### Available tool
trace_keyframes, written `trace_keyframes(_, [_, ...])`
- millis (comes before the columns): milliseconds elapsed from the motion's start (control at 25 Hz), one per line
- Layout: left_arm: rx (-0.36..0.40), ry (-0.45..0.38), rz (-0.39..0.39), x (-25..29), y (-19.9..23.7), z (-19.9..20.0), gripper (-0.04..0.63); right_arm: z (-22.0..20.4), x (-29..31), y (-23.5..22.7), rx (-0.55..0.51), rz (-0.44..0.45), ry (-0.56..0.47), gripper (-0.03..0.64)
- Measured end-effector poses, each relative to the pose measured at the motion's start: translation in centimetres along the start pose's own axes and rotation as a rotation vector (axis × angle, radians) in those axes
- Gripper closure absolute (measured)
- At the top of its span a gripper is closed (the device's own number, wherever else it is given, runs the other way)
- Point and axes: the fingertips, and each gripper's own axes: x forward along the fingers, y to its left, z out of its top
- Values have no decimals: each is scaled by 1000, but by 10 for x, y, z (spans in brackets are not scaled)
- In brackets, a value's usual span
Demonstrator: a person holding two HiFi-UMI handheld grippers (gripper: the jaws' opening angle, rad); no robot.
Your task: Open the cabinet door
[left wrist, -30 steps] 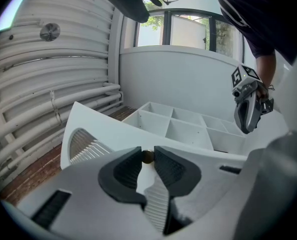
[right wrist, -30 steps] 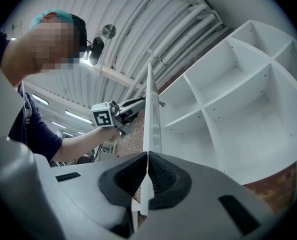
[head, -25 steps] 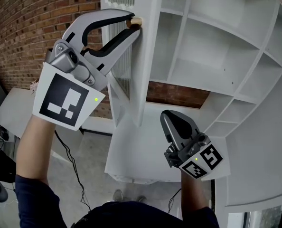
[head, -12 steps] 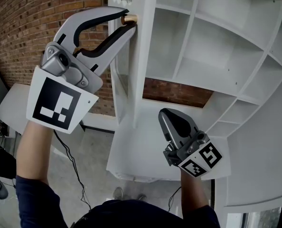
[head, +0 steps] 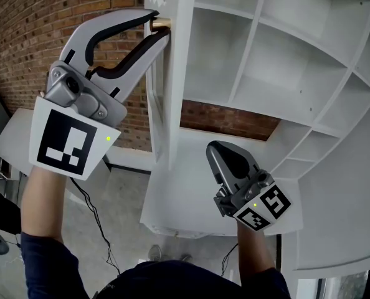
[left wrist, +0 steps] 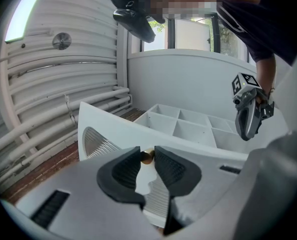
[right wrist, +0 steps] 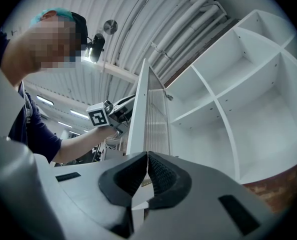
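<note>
The white cabinet door with a ribbed glass panel stands swung out from the cabinet, seen edge-on in the head view. Its small brass knob sits between the pads of my left gripper, which is shut on it. From the left gripper view the knob shows pinched between the black pads, with the door beyond. My right gripper hangs lower, in front of the cabinet's base, shut and empty. In the right gripper view the door is edge-on ahead of that gripper.
The cabinet's open white shelves fill the right side. A brick wall lies behind the door at the left. A black cable trails on the floor, and a white tabletop stands at the far left.
My left gripper has pulled the knob to the left, and the door has swung further away from the shelves. The right gripper has stayed where it was.
</note>
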Motion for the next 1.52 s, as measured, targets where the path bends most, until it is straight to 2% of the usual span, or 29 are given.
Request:
trace_keyframes(720, [19, 6, 73, -6, 2, -5, 498, -2, 4, 3, 5, 13, 7, 591])
trace_keyframes(1040, [-78, 5, 103, -17, -1, -8, 471, 0, -1, 2, 9, 0, 9, 591])
trace_keyframes(1320, [-124, 31, 101, -32, -32, -14, 482, -5, -6, -2, 15, -3, 17, 591])
trace_keyframes(1400, [-166, 48, 104, -37, -42, -20, 519, -5, -7, -3, 14, -1, 16, 591])
trace_keyframes(1520, [-274, 76, 107, -47, -65, -38, 548, -9, -11, -5, 19, -7, 22, 591])
